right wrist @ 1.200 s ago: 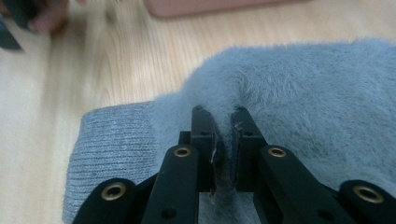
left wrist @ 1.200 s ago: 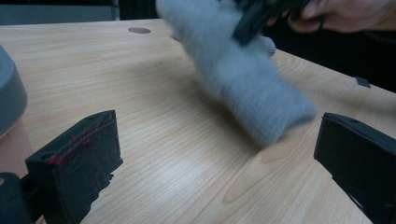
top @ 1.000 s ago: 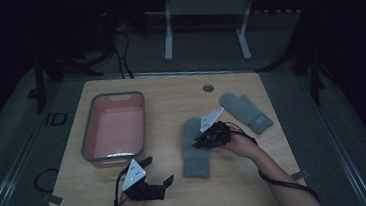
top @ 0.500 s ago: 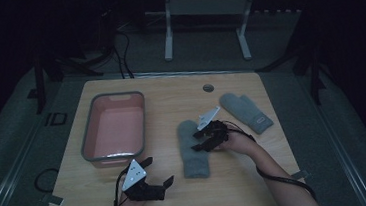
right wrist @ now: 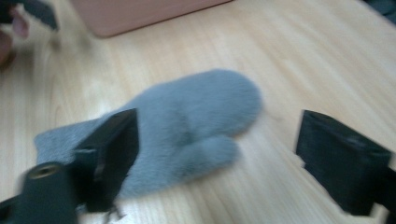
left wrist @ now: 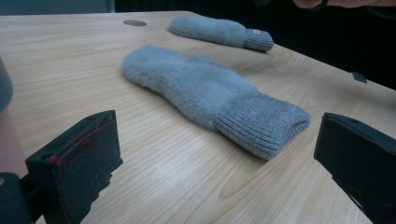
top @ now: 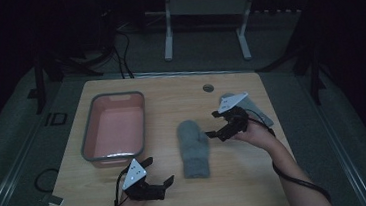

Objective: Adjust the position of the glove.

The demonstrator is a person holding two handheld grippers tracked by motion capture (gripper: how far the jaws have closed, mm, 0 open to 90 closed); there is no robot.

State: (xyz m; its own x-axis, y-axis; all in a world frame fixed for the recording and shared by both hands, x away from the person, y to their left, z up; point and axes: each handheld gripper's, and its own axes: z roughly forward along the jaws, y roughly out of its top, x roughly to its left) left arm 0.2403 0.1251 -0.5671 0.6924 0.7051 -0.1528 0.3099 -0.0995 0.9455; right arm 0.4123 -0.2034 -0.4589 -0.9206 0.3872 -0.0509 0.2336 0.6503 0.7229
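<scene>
I held the right gripper [top: 221, 125] above the near mitten [top: 194, 148] at the table's [top: 258, 186] middle, jaws just opened, nothing between them (left gripper [top: 158, 174] likewise spread).

You see a fuzzy grey fleece mitten [left wrist: 187, 88] with ribbed knit cuff, lying on a matt, wood-grain table [left wrist: 60, 60].

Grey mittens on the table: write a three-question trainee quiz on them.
1. True or false: the near mitten lies inside the pink basin.
2. Which mitten lies behind the right gripper in the high view: A the far mitten, B the near mitten?
3. Fill in: in the left gripper view, the near mitten's ribbed ____ points toward the camera.

Key: 1 false; 2 A; 3 cuff.
</scene>
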